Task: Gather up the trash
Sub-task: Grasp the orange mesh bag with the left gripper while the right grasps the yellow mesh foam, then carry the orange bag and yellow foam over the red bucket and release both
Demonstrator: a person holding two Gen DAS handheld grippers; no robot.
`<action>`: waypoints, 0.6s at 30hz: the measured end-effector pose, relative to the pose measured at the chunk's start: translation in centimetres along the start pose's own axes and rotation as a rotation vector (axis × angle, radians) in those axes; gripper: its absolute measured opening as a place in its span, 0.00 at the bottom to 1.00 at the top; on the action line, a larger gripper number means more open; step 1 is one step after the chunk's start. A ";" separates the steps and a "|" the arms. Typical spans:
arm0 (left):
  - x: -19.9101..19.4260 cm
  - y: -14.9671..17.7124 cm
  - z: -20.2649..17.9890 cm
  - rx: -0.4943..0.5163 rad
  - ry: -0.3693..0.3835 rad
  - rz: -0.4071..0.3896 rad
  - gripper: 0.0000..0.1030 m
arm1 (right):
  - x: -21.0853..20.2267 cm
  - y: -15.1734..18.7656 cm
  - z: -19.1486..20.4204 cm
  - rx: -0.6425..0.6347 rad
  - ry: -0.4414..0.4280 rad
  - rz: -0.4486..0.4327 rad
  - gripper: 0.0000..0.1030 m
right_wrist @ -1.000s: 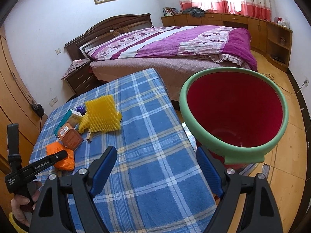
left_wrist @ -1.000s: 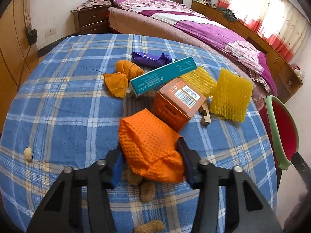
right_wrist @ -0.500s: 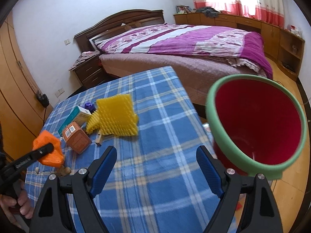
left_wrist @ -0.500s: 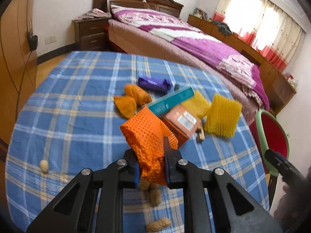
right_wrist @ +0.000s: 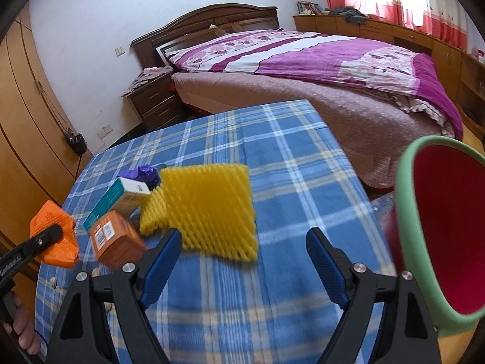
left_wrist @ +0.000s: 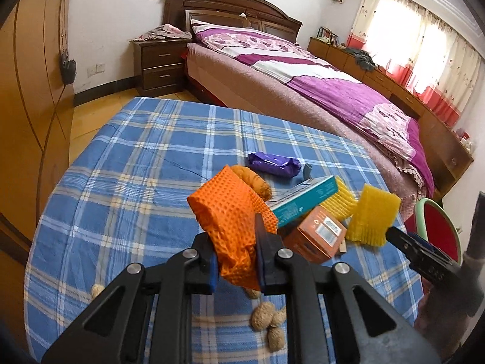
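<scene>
Lifted now off the bench (left_wrist: 127,163), up in the air, no longer lying by the boxes as a second ago.

Left wrist view: left tongs (left_wrist: 236,261) squeezed tight on the orange net (left_wrist: 230,212). Held near its lower end, top part sticking up loose. Below: one purple wrapper (left_wrist: 272,162), one orange lump (left_wrist: 256,182), one teal box (left_wrist: 303,200), one orange box (left_wrist: 315,236), two yellow nets (left_wrist: 372,218). About four peanuts (left_wrist: 263,318) close by, plus one more off to the left. Red bin (left_wrist: 436,230) with green rim at the right edge.

Right wrist view: right tongs (right_wrist: 242,261) wide apart, nothing between them, hanging just in front of the big yellow net (right_wrist: 209,209). Second yellow net half hidden behind it. Left tongs (right_wrist: 45,236) seen at the left with the orange net (right_wrist: 51,233). One bin (right_wrist: 409,212) beside the bench, mouth tipped this way.

Best way, most likely: keep the squeeze tight, carry the net high over the boxes, go right above the bin mouth, then let go. Not too early, or down to the floor. Soft net, may slip or snag.
</scene>
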State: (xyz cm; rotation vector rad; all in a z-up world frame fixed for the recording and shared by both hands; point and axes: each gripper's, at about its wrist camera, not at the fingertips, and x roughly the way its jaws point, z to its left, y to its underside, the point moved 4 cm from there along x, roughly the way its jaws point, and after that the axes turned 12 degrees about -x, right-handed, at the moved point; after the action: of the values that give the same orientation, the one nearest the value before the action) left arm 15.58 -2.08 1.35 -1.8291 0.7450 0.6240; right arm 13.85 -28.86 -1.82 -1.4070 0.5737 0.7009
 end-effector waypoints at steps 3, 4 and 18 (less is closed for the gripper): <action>0.6 -0.1 0.3 -0.006 -0.006 0.008 0.18 | 1.5 -0.4 -0.1 0.004 -0.020 0.013 0.78; 0.8 -0.2 0.3 -0.009 -0.006 0.010 0.18 | 2.0 -0.4 -0.1 0.010 -0.038 0.019 0.75; -0.5 0.1 -0.9 0.014 0.017 -0.013 0.18 | -0.4 0.6 1.1 -0.035 -0.097 -0.021 0.12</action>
State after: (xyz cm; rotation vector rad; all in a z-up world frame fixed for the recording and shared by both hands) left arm 15.24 -2.83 1.90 -1.8272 0.7462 0.5938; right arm 13.06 -27.79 -1.86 -1.4017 0.4720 0.7616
